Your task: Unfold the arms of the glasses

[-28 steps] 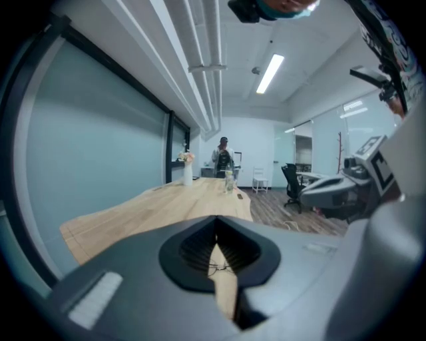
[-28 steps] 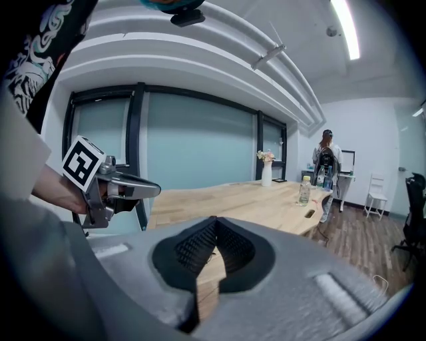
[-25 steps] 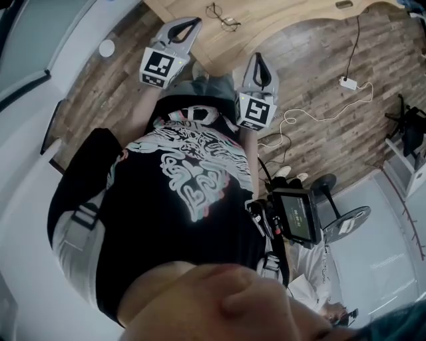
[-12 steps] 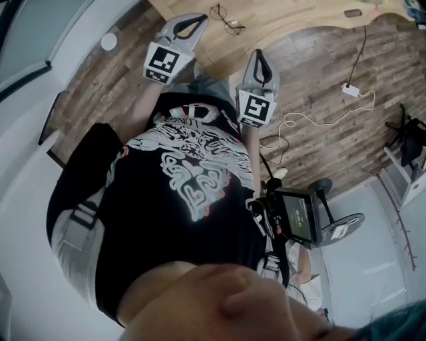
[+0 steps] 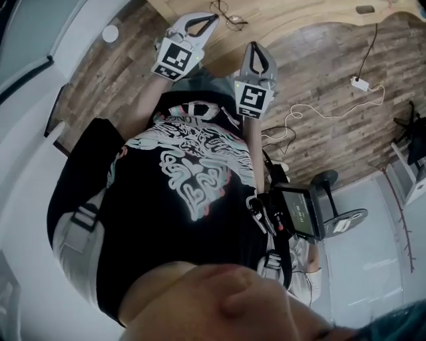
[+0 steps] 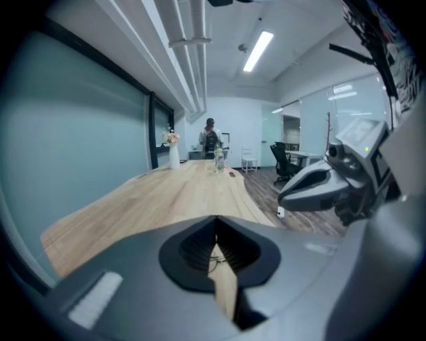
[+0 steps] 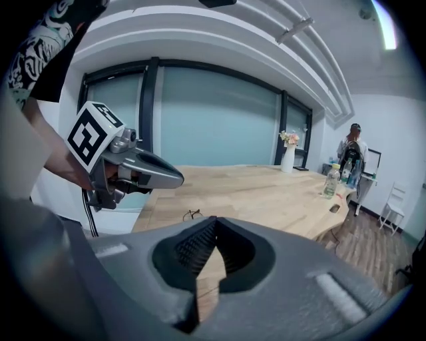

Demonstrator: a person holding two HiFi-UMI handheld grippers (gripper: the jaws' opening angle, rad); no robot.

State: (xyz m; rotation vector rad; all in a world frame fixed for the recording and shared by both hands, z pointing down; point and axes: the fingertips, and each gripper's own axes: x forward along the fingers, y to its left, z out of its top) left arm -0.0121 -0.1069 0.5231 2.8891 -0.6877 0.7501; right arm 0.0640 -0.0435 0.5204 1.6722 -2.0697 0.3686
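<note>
Nearest the head camera, the person's black printed shirt [image 5: 186, 180] fills the middle of the head view. Beyond it both grippers are held out toward the table. The left gripper [image 5: 213, 18] is carried furthest forward, its jaws pressed together on nothing. The right gripper [image 5: 257, 46] is held a little back and to the side, likewise closed and empty. The glasses [image 5: 226, 14] lie untouched on the wooden table [image 5: 293, 16], close to its near edge and just beside the left gripper's tip. Whether their arms are folded cannot be made out. The stance is judged an approach, with one gripper to steady the frame and the other to swing an arm out. Far down the table a vase [image 6: 174, 156] and a bottle [image 7: 327, 180] are seen
</note>
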